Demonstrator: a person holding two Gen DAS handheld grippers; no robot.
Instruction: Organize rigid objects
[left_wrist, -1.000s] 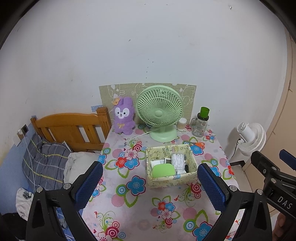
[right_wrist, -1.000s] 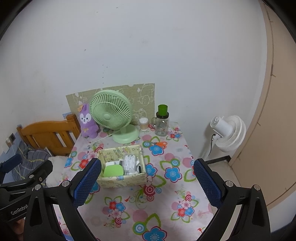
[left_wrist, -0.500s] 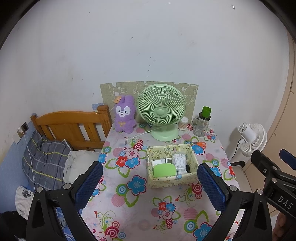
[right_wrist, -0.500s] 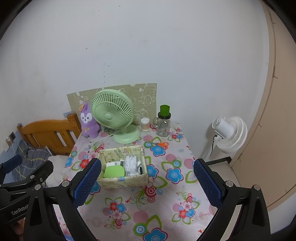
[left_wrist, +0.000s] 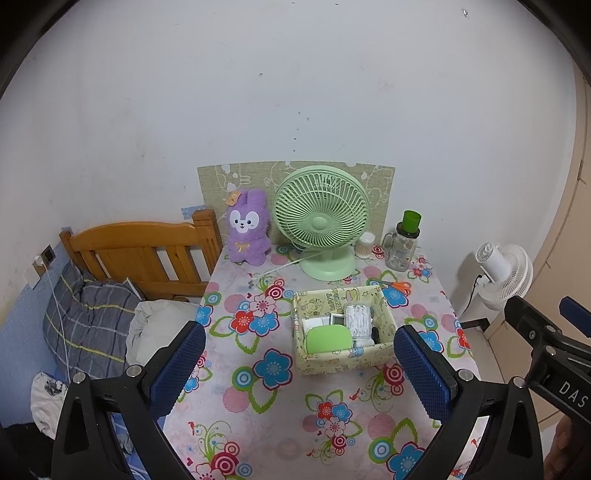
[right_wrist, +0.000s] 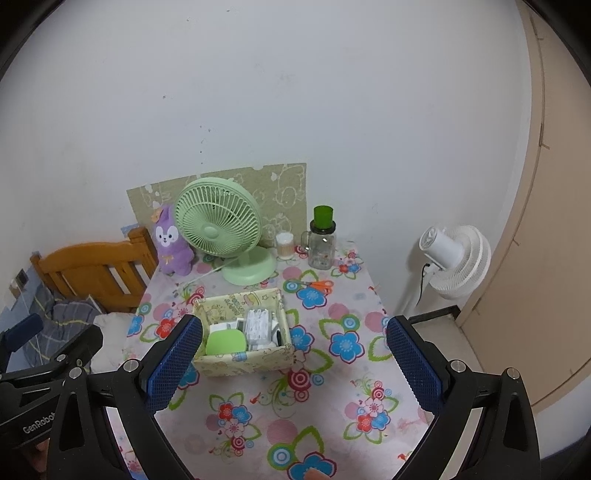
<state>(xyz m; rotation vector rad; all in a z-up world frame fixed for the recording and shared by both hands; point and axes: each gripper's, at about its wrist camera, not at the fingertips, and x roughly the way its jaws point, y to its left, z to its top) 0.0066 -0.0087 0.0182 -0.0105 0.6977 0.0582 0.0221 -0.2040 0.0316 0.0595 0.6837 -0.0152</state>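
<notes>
A pale yellow storage box (left_wrist: 341, 357) (right_wrist: 243, 360) stands mid-table and holds a green case (left_wrist: 328, 338) (right_wrist: 226, 342), a white packet (left_wrist: 357, 321) and other small items. Orange-handled scissors (left_wrist: 397, 286) (right_wrist: 317, 284) lie on the cloth behind the box. A green-lidded glass jar (left_wrist: 402, 248) (right_wrist: 322, 243) and a small cotton-swab jar (left_wrist: 365, 245) (right_wrist: 284, 245) stand at the back. My left gripper (left_wrist: 299, 373) is open and empty above the table's near part. My right gripper (right_wrist: 293, 365) is open and empty too, in front of the box.
A green desk fan (left_wrist: 321, 221) (right_wrist: 221, 229) and a purple plush rabbit (left_wrist: 247, 229) (right_wrist: 171, 243) stand at the table's back by the wall. A wooden bed headboard (left_wrist: 147, 251) and bedding lie left. A white floor fan (left_wrist: 506, 273) (right_wrist: 456, 262) stands right.
Both views have drifted slightly, so the table and box sit a little lower and nearer in frame. Both grippers stay open and empty.
</notes>
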